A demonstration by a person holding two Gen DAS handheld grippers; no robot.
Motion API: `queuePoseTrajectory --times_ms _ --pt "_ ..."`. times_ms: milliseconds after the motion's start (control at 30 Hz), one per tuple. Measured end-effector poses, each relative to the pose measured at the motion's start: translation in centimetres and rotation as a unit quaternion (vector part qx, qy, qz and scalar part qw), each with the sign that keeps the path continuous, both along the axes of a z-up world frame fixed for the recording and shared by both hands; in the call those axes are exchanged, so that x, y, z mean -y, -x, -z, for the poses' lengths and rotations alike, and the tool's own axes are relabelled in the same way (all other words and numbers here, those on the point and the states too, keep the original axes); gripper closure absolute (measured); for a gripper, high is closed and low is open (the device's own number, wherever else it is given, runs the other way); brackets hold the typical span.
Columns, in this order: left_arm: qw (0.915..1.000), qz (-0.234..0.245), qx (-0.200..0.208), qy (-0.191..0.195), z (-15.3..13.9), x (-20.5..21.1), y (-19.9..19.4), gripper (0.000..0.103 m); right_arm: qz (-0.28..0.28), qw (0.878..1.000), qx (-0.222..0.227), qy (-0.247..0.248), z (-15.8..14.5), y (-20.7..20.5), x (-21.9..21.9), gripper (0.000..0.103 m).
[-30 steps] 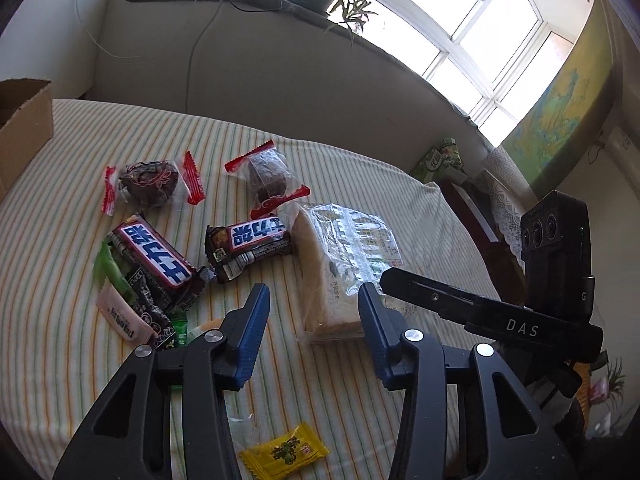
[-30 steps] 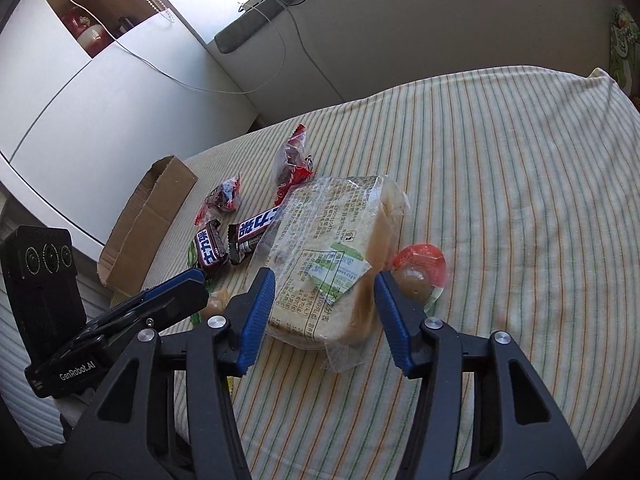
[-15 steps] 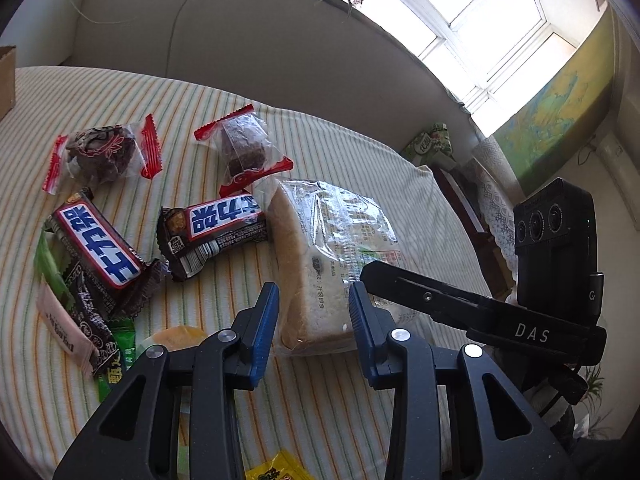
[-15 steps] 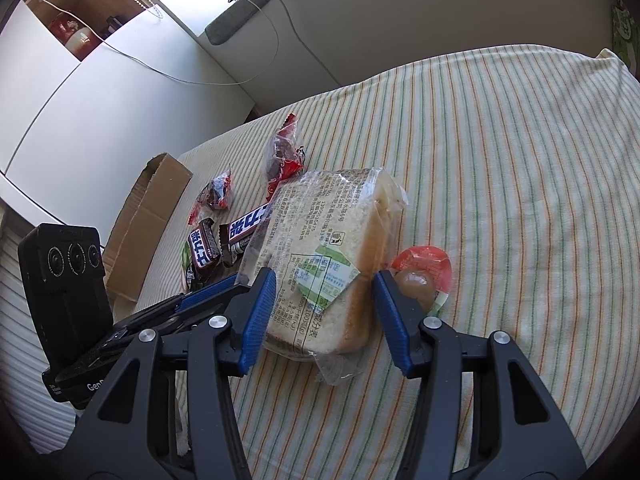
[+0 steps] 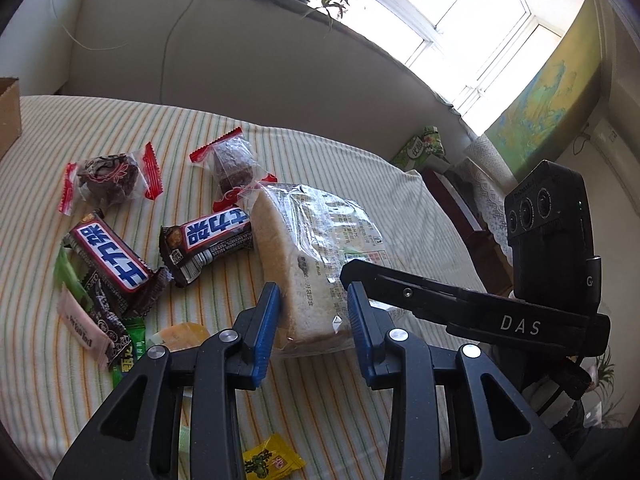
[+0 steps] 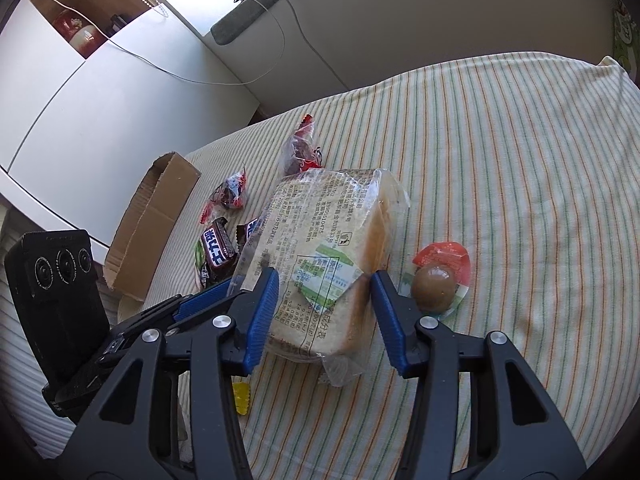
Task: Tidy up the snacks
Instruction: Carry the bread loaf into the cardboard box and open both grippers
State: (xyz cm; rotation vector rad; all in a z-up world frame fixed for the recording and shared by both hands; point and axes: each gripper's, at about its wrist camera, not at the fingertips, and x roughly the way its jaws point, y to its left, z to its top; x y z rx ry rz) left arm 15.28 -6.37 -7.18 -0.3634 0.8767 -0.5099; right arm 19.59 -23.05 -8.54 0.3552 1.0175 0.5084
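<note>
So both your grippers have closed in on the bagged bread (image 5: 316, 256) over the last second. A moment ago it sat out ahead of the fingers, now the near end of the loaf is right between them. Your left gripper (image 5: 312, 312) has narrowed from a wide gape to a slot barely wider than the loaf's edge, blue pads just beside the plastic on both sides. I can't tell if they're actually pressing yet. Your right gripper (image 6: 324, 300) is wider open, straddling the corner with the label, with some daylight on its right pad.

The bread itself hasn't budged on the striped cloth (image 6: 520, 160), so nothing's lifted yet. I'd say you're right at the squeeze-and-lift step.

The other snacks are off to the left of your left gripper: two chocolate bars (image 5: 208, 244), two red-ended cakes (image 5: 108, 180), small sachets. The braised egg pack (image 6: 438, 280) sits just right of your right gripper. The cardboard box (image 6: 156, 224) is ahead-left, probably the destination.

Go gentle, soft bread squashes easily.
</note>
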Motion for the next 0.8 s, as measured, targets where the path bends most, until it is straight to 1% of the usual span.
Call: queuePoseTrajectory --times_ms 200,400,567,800 --pt "0.9995 -0.018 0.025 -0.004 -1.6 -1.7 1.3 0.071 -0.015 1.0 0.019 0.005 -1.6 0.5 -1.9 0.053" --pt "0.998 -0.044 0.047 -0.003 -3.0 -4.5 2.4 0.071 -0.034 0.999 0.036 0.002 -3.4 0.6 -4.6 0.053" --pt "0.9955 -0.07 0.064 -0.006 -4.1 -6.7 3.2 0.071 -0.056 0.997 0.05 0.002 -4.8 0.6 -7.5 0.053" --pt "0.9901 -0.113 0.083 -0.012 -5.4 -11.4 4.2 0.071 -0.095 0.993 0.068 -0.006 -6.2 0.4 -12.4 0.053"
